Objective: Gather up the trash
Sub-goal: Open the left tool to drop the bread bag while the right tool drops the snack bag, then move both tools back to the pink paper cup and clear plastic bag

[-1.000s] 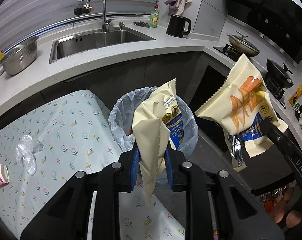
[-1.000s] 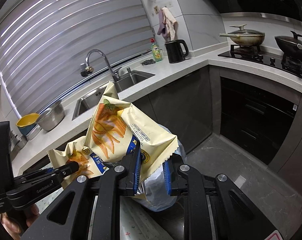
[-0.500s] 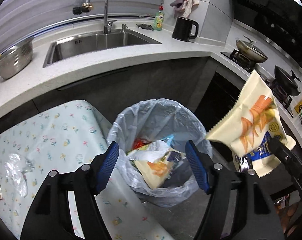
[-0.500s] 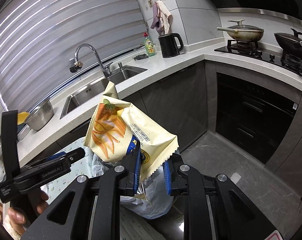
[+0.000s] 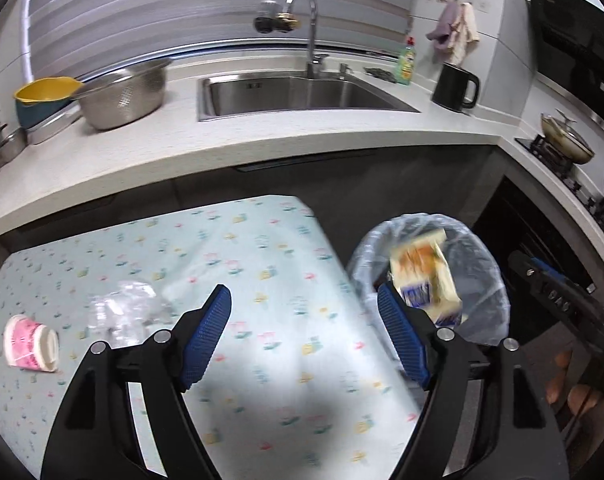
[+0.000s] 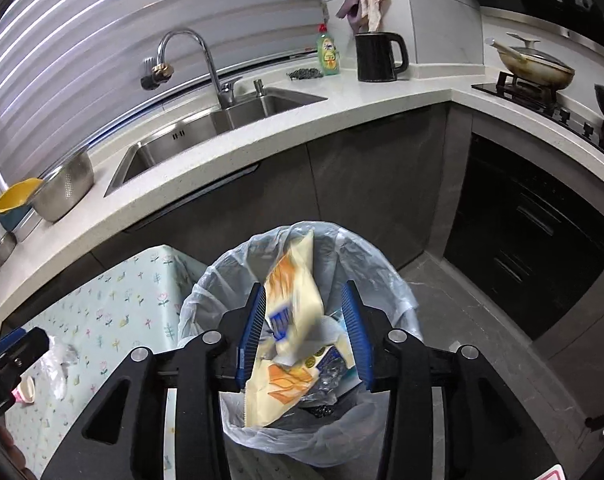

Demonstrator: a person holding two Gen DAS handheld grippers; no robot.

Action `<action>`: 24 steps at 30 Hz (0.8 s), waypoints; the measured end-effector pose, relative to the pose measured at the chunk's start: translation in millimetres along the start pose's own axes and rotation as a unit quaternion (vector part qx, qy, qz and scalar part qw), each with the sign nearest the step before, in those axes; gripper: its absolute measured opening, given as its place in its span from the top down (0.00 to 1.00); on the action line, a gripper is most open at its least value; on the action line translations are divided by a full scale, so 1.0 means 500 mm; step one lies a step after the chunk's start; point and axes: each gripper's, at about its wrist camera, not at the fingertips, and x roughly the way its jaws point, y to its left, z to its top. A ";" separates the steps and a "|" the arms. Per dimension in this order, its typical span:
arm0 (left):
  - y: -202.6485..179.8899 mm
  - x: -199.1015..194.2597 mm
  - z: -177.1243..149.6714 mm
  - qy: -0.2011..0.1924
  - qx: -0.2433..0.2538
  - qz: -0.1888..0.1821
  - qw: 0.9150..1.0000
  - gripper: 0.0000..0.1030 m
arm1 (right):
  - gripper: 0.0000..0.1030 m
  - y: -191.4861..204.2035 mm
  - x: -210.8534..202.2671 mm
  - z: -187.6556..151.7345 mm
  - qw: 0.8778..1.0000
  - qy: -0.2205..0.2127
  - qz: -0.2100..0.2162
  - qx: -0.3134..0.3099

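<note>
A trash bin lined with a clear bag (image 6: pixel 386 268) stands beside the table, also seen in the left wrist view (image 5: pixel 486 256). My right gripper (image 6: pixel 304 334) is open above the bin; a yellow snack bag (image 6: pixel 295 292), blurred, drops between its jaws into the bin (image 5: pixel 426 272), onto another snack bag (image 6: pixel 277 392). My left gripper (image 5: pixel 302 338) is open and empty over the floral tablecloth (image 5: pixel 261 264). A crumpled clear plastic wrapper (image 5: pixel 121 312) and a pink-and-white paper cup (image 5: pixel 29 344) lie on the table to its left.
The counter behind holds a sink (image 5: pixel 302 94), a steel colander (image 5: pixel 121 94), a yellow bowl (image 5: pixel 41 92), a black kettle (image 6: pixel 378 56) and a soap bottle (image 6: pixel 328 50). A stove with pans (image 6: pixel 534 66) is at the right. Dark cabinets and grey floor (image 6: pixel 482 344) surround the bin.
My right gripper opened and let go of its snack bag, which falls into the bin. My left gripper, open since half a second ago, swung left over the table.
</note>
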 end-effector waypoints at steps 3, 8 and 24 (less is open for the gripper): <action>0.050 -0.013 -0.006 -0.004 -0.014 0.015 1.000 0.29 | 0.58 0.024 -0.027 -0.006 1.000 -0.010 0.010 -0.004; 0.132 -0.038 -0.025 -0.008 -0.052 0.036 0.998 0.23 | 0.53 0.094 -0.074 -0.017 0.999 -0.019 0.037 -0.025; 0.426 -0.119 -0.121 0.001 -0.126 0.129 0.984 0.11 | 0.37 0.401 -0.090 -0.126 0.986 0.030 0.131 -0.099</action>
